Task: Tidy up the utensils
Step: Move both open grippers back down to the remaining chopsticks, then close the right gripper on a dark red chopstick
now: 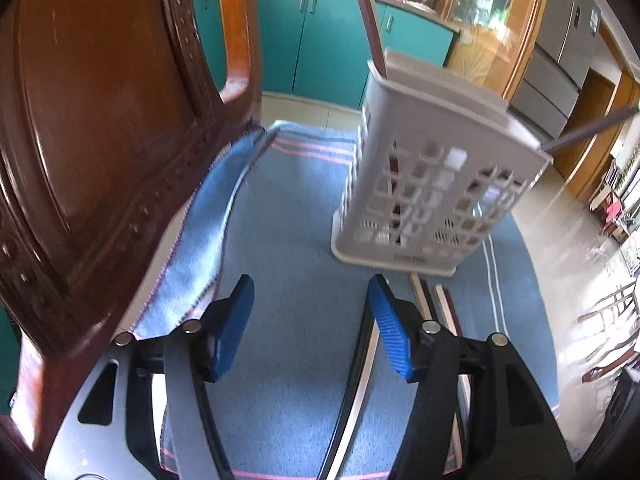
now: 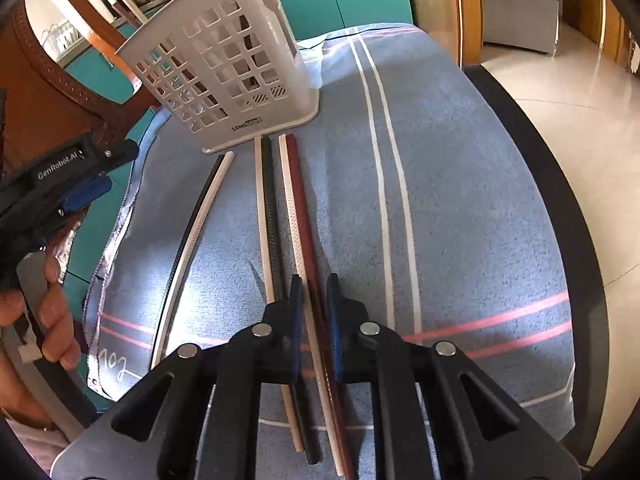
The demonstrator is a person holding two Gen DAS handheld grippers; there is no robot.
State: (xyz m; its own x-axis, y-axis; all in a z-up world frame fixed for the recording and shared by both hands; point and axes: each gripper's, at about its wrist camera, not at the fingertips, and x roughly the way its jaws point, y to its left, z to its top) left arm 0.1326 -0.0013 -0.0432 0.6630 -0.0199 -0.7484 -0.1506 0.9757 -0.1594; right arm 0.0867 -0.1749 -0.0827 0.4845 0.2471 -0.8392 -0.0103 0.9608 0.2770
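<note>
A white slotted utensil basket point(image 1: 432, 184) point(image 2: 224, 64) stands on the blue striped cloth point(image 1: 288, 248) point(image 2: 460, 200). A dark red chopstick point(image 1: 370, 20) stands in it and a dark one point(image 1: 592, 126) sticks out to the right. Three chopstick pairs lie on the cloth: black-white point(image 2: 188, 240), white-black point(image 2: 268, 220) and white-dark red point(image 2: 300, 208). My right gripper point(image 2: 315, 312) has its jaws narrowly around the white-dark red pair. My left gripper point(image 1: 312, 320) is open and empty above the cloth, in front of the basket; it also shows at the left of the right wrist view point(image 2: 86, 192).
A carved wooden chair back point(image 1: 100, 120) stands close on the left of the table. The table's dark edge point(image 2: 560, 220) curves along the right, with tiled floor point(image 2: 580, 100) beyond. Teal kitchen cabinets point(image 1: 328, 40) are behind.
</note>
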